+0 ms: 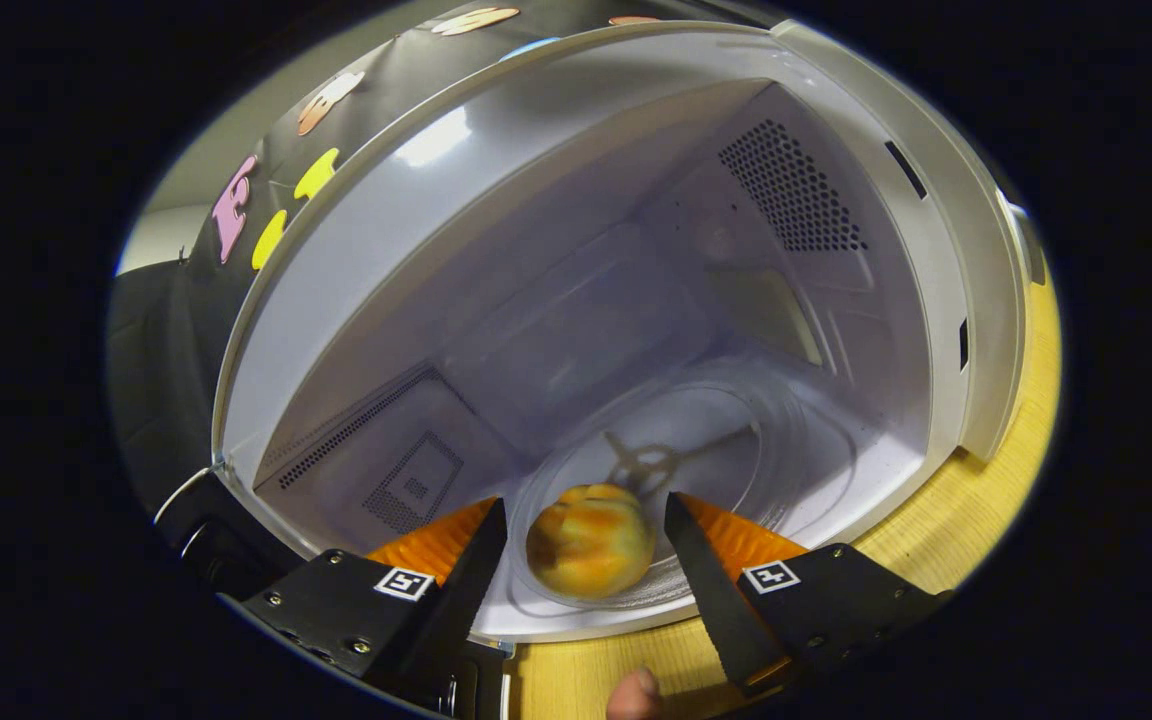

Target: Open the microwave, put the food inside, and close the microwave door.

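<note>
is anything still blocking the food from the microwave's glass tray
Nothing visible does. The microwave stands open, and the food already sits on the near edge of the glass tray. The gripper is open, its fingers on either side of the food with gaps showing.

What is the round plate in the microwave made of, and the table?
The plate looks like clear glass: you can see the turning piece through it, and its rim shines. The table looks like light wood, with fine grain lines. The bun lies on the plate between the open gripper's fingers.

Bun [590, 540] btwn parted jaws (on turntable [736, 440])
</note>
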`<control>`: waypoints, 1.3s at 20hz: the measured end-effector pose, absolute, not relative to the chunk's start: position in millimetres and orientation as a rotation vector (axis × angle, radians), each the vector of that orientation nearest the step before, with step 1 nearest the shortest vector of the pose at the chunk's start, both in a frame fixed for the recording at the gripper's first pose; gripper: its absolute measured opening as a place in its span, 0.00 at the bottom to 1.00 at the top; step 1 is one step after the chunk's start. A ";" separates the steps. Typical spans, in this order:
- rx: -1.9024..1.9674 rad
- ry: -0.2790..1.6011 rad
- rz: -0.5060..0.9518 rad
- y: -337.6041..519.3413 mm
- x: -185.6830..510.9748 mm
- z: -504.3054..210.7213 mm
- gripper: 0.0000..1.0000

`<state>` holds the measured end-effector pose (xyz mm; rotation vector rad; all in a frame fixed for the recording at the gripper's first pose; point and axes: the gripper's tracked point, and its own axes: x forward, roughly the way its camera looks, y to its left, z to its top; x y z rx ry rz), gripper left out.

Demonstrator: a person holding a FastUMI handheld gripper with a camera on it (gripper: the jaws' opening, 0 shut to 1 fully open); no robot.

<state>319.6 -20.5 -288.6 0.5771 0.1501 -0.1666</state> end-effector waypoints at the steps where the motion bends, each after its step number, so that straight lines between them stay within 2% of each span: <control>1: 0.566 0.151 -0.161 -18.6 316.4 -285.1 0.97; 8: 0.338 0.095 -0.153 -16.3 254.8 -239.3 0.97; 12: 0.227 0.059 -0.102 -3.6 203.3 -213.5 0.96; 20: 0.062 0.034 0.180 78.1 68.0 -192.4 0.96; 26: -0.005 0.016 0.293 123.0 -5.8 -196.7 0.97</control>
